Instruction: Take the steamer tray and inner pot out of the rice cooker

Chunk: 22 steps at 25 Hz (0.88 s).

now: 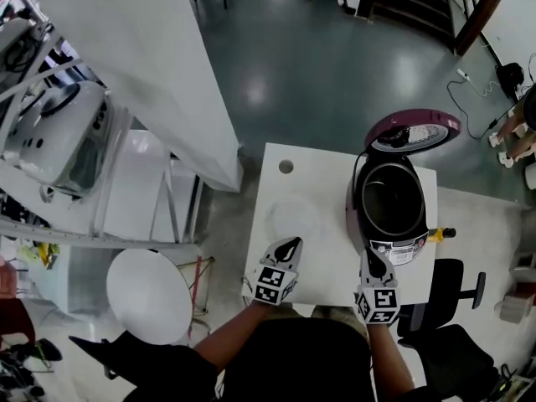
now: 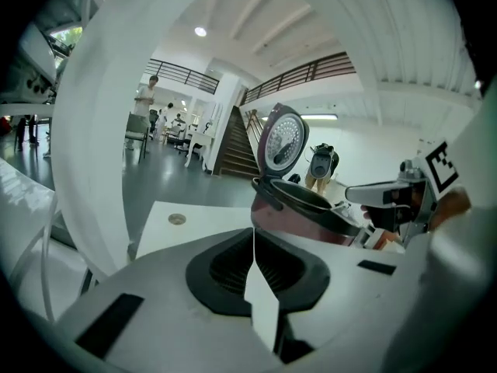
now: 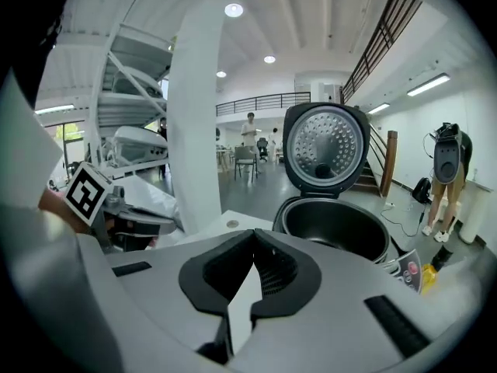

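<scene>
head view: a flat white rectangular table (image 1: 327,254) carries the glossy maroon rice cooker (image 1: 400,248), its domed lid raised, with the dark round inner pot (image 1: 392,201) seated inside. the left gripper (image 1: 286,246) and right gripper (image 1: 373,262) hover near the front edge, jaws pressed together, empty.

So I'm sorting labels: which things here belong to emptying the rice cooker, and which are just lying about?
Job: rice cooker, lid up; inner pot inside it; left hand-held gripper and right hand-held gripper, both shut, empty.
Lying about: black office chair; round white table; small yellow thing beside the cooker.
</scene>
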Motion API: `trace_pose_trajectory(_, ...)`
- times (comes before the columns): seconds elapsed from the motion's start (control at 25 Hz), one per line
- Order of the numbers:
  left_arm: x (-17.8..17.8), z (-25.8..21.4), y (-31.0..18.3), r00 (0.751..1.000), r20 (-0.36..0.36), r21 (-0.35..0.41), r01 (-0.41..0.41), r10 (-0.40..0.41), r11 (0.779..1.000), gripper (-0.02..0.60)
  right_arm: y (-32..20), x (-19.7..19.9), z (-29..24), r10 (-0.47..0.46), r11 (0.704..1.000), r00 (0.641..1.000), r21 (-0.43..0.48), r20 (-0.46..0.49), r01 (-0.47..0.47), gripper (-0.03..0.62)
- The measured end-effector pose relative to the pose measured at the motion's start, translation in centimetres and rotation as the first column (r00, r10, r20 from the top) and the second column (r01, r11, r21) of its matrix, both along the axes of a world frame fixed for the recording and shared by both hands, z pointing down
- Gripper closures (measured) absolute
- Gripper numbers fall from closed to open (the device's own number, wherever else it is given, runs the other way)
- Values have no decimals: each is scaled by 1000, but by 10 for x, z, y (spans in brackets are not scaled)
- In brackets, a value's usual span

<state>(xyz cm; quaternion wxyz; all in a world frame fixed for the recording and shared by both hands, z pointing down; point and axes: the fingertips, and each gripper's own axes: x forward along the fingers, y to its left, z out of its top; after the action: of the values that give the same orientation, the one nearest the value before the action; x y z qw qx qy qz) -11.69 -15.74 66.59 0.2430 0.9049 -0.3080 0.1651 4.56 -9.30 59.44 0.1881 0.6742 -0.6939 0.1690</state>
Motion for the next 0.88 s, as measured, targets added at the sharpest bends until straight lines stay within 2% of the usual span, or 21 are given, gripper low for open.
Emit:
trace_pose_trajectory(0.12, 35, -24, 2, 999, -30, 37, -9, 10, 999, 574, 10, 31, -19, 18, 999, 1000, 46, 5, -18, 594)
trace_pose_trajectory(0.28, 76, -23, 12, 999, 20, 67, -31, 30, 997, 574, 20, 76, -37, 49, 993, 998, 106, 33, -53, 593)
trace_pose_trajectory(0.44, 110, -34, 22, 999, 34, 61, 40, -42, 997, 574, 33, 135, -48, 72, 989, 997, 130, 3, -71, 592)
trace_pose_trajectory(0.6, 140, -44, 23, 993, 87, 94, 72, -80, 993, 573, 32, 192, -48, 70, 988, 997, 135, 32, -74, 592)
trace_pose_trajectory(0.76, 163, -57, 22, 982, 99, 119, 148, -160, 982, 572, 28, 235, -38, 34, 995, 998, 92, 55, -39, 592)
trace_pose_trajectory(0.88, 177, -64, 20, 971, 104, 147, 200, -216, 969, 572, 24, 254, -37, -8, 994, 996, 111, 90, -2, 592)
